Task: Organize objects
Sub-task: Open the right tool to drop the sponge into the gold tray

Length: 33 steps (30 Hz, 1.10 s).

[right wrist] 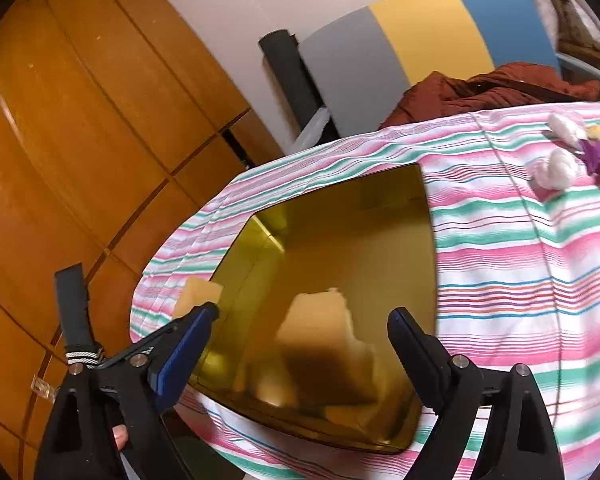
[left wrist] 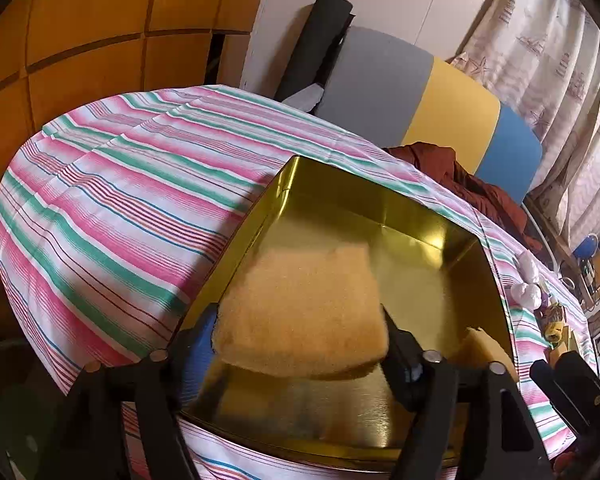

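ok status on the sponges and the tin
Left gripper open, orange sponge between its fingers over the gold tin. Right gripper open, yellow sponge in the tin below it. Flowers on the cloth, well aside.

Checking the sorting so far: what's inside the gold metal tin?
Inside the square gold metal tin, a tan sponge sits between the left tool's open fingers, and a second pale sponge piece lies beside it. The floor under them is hidden.
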Tool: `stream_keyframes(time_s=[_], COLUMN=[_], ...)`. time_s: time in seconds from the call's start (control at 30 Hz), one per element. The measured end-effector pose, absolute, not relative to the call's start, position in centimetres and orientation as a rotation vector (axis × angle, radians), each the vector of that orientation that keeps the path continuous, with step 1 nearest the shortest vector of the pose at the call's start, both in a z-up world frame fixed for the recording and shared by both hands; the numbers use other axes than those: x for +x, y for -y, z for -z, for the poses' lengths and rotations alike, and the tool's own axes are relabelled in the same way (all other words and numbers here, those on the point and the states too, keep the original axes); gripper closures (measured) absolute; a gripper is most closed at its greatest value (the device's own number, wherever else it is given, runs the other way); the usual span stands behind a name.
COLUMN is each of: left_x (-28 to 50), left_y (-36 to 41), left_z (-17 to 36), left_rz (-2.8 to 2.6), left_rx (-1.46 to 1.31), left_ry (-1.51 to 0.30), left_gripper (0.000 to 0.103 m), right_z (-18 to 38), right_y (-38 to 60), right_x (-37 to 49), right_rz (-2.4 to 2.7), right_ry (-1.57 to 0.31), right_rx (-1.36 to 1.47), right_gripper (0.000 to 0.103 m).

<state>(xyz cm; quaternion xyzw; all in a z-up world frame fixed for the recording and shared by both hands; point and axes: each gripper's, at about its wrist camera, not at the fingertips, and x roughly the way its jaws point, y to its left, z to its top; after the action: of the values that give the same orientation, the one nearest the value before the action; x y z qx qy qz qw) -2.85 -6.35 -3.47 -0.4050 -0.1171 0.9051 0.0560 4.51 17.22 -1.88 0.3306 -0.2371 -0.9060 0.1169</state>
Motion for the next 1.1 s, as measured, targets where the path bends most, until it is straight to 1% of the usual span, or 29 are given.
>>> stream_keyframes(time_s=[0.17,0.5,0.83,1.1], left_x=[-2.2,-1.4,-0.2,1.7], left_y=[5.3,4.3,1.2,-2.1], left_z=[2.5,1.5,1.2,0.4], left_rz=[-2.792,-2.78,-2.707,-2.618], left_rx=[-1.173,-1.115,-1.074,-1.01], left_ry=[0.268,0.284,0.202,0.134], left_gripper=[0.024,0.024,0.024,0.024], right_z=[1.6,1.3,1.5,2.1], right_y=[-18.5,-21.4,-23.7,-27.7], right_x=[5.0,6.0,6.3,7.2], right_rz=[2.691,2.771,2.836,2.976], right_ry=[0.705,0.777,0.812,0.756], right_rx=[0.948,0.934,0.961,0.994], right_gripper=[0.01,0.008,0.006,0.005])
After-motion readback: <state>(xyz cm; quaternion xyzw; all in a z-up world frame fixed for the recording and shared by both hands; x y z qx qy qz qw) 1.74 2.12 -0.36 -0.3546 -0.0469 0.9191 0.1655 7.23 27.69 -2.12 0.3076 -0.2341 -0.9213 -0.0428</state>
